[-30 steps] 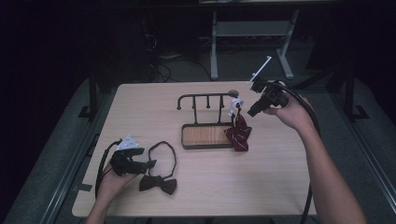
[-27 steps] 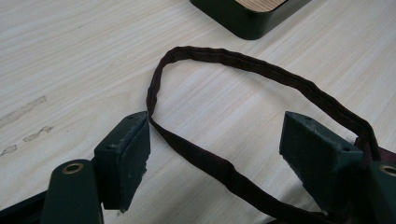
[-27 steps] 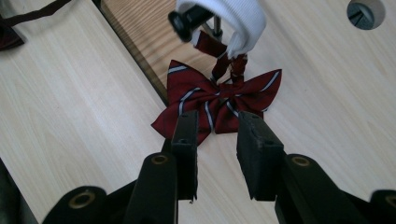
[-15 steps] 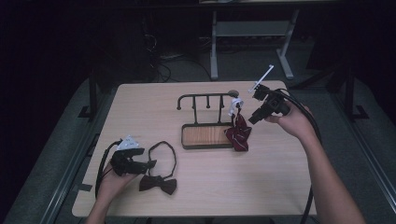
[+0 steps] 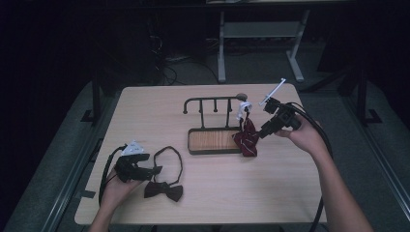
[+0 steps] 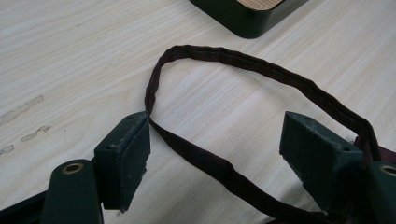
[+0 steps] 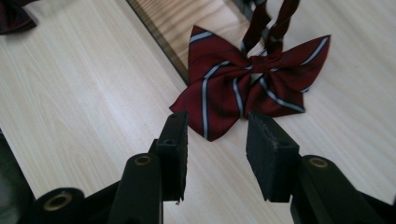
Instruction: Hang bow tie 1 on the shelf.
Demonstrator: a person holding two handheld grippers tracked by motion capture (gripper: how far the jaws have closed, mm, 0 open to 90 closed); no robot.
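where its strap hooks over the end of the black metal rack, the striped bow tie hangs down, its maroon cloth with pale diagonal stripes spilling over the corner of the rack's wood-grain base onto the table. right gripper sits just short of the tie; its jaws have just been opening, moderately apart now, nothing between the rough foam pads. table is pale laminate with fine grain. left gripper rests low, jaws wide, straddling the thin dark fabric strap loop of a plain dark bow tie lying flat near the front edge, pads not pressing it.
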